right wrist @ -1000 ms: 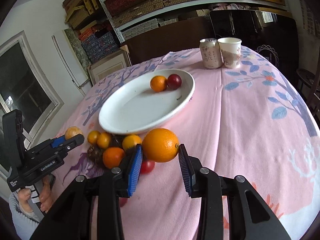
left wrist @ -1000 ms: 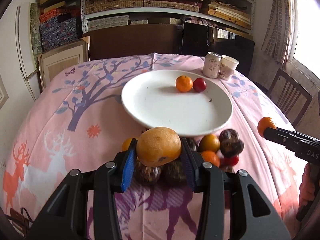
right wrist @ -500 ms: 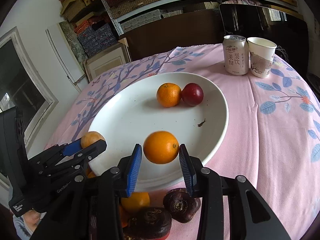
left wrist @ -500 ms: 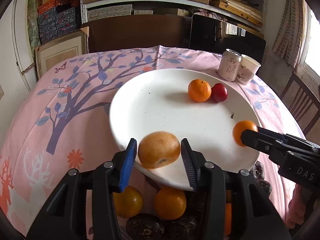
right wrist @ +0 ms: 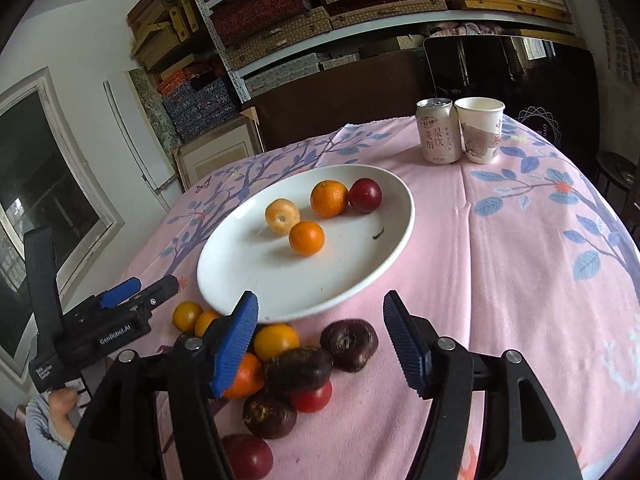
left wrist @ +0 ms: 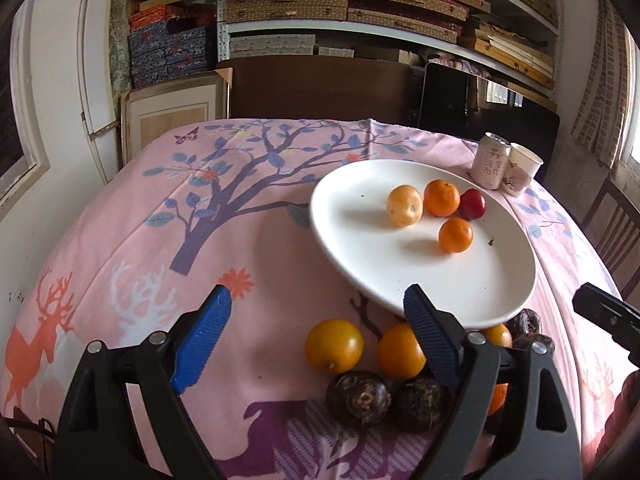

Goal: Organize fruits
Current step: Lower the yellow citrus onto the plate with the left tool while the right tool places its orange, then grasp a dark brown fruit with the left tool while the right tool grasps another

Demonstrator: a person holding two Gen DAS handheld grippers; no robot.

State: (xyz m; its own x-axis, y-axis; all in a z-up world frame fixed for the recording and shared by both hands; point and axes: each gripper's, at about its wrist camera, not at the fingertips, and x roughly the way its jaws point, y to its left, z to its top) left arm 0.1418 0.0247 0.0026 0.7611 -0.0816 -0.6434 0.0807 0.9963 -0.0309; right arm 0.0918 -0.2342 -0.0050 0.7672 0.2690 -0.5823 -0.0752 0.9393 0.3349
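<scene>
A white plate (left wrist: 460, 292) (right wrist: 240, 264) holds a pale orange (left wrist: 404, 205) (right wrist: 282, 216), two deeper oranges (left wrist: 455, 235) (right wrist: 306, 237) and a dark red plum (left wrist: 473, 204) (right wrist: 365, 195). A pile of loose oranges (left wrist: 334, 345) (right wrist: 276, 340), dark brown fruits (left wrist: 358, 399) (right wrist: 349, 345) and red fruits (right wrist: 311, 398) lies on the cloth at the plate's near edge. My left gripper (left wrist: 318, 336) is open and empty, above the cloth to the left of the pile. My right gripper (right wrist: 320, 340) is open and empty above the pile; its tip shows in the left wrist view (left wrist: 606, 312).
A drink can (left wrist: 492, 161) (right wrist: 438, 131) and a paper cup (left wrist: 520, 170) (right wrist: 479, 130) stand at the table's far right. The round table has a pink patterned cloth (left wrist: 200, 240). Shelves of boxes stand behind. A chair (left wrist: 616, 232) stands at the right.
Both grippers have opened and let their oranges go onto the plate, then drawn back toward the near edge of the table. The plate now holds two more fruits.
</scene>
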